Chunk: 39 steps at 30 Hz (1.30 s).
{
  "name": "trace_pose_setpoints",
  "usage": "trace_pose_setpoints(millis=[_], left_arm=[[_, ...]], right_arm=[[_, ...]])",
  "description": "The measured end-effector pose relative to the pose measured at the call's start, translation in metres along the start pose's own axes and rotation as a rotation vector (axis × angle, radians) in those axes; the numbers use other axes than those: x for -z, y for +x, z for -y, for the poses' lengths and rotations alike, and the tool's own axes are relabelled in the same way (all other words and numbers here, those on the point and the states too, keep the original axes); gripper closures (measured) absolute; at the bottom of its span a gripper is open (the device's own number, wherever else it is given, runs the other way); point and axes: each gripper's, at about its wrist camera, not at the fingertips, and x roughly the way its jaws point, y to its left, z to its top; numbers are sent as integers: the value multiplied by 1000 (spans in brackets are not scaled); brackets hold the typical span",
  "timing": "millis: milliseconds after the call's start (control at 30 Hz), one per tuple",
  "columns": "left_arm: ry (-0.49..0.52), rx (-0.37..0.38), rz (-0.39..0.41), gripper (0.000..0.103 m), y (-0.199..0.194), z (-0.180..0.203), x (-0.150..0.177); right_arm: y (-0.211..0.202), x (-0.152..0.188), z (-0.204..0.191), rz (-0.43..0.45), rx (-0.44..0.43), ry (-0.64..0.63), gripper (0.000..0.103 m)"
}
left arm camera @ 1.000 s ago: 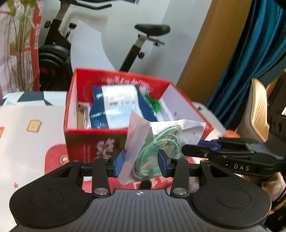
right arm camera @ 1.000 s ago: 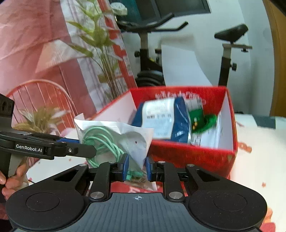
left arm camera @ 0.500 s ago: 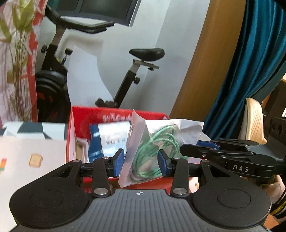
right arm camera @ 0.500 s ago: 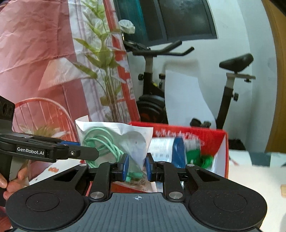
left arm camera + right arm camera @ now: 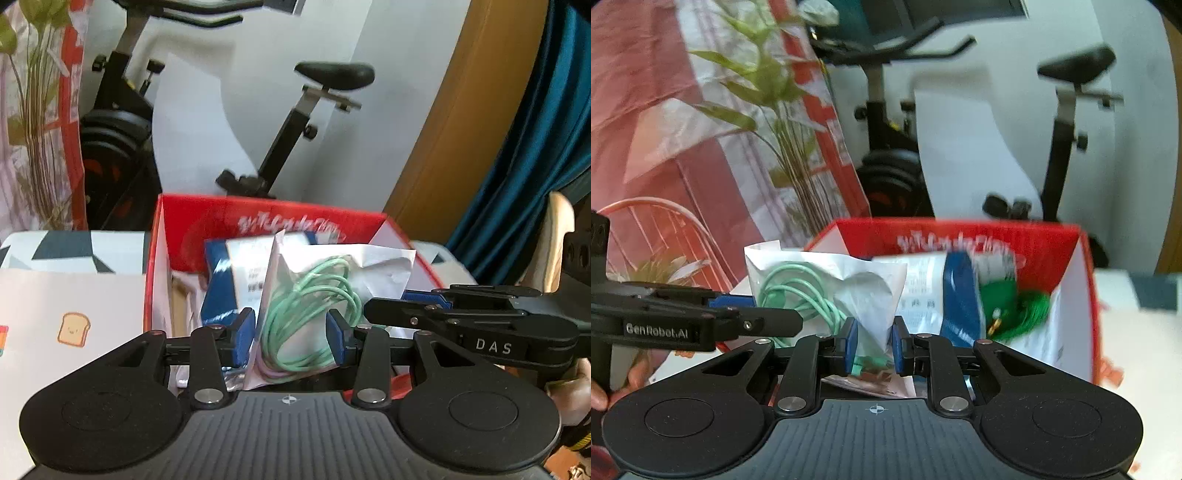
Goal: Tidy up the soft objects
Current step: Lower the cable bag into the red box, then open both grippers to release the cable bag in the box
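Note:
A clear plastic bag with a coiled green cable (image 5: 306,306) hangs in the air in front of an open red box (image 5: 207,229). My left gripper (image 5: 291,338) is shut on the bag, its blue pads pressing either side of the coil. My right gripper (image 5: 873,343) is shut on the bag's (image 5: 849,284) thin lower edge. Each gripper shows in the other's view: the right gripper (image 5: 406,302) reaches in from the right, the left gripper (image 5: 757,321) from the left. Inside the red box (image 5: 1052,251) lie a blue and white packet (image 5: 956,295) and a green tassel-like item (image 5: 1015,310).
The box stands on a table with a white toast-print cloth (image 5: 74,328). Behind it are an exercise bike (image 5: 295,122), a tall plant (image 5: 768,110), a wooden panel and a blue curtain (image 5: 535,147). A red wire chair (image 5: 657,221) is at the left, and a hand (image 5: 602,387) holds the left gripper.
Both grippers have moved together toward the red box with the bag still held between them. The box now looks closer behind the bag. Neither grip has changed.

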Motion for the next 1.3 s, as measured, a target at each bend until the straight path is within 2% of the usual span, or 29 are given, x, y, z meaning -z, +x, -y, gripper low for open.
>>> trace_pose_setpoints(millis=[300, 567, 833, 1067, 1167, 1233, 1267, 1300], left_arm=[[-23, -12, -82, 59, 20, -14, 9], [-16, -28, -85, 57, 26, -13, 10], [-17, -50, -62, 57, 21, -10, 10], [-13, -79, -19, 57, 7, -8, 9], [-17, -92, 2, 57, -2, -8, 11], [-15, -101, 18, 55, -9, -8, 13], [-13, -106, 26, 52, -13, -7, 14], [-10, -111, 38, 48, -18, -6, 16]], right_arm=[[32, 14, 17, -119, 5, 104, 85], [40, 19, 23, -151, 53, 103, 84], [32, 20, 22, -121, 142, 48, 82], [8, 19, 11, -22, 185, -11, 76], [-4, 19, 8, 10, 185, 1, 56], [-13, 20, 5, 36, 191, -5, 35], [-18, 21, 3, 49, 195, -12, 32], [-21, 22, 1, 56, 197, -18, 23]])
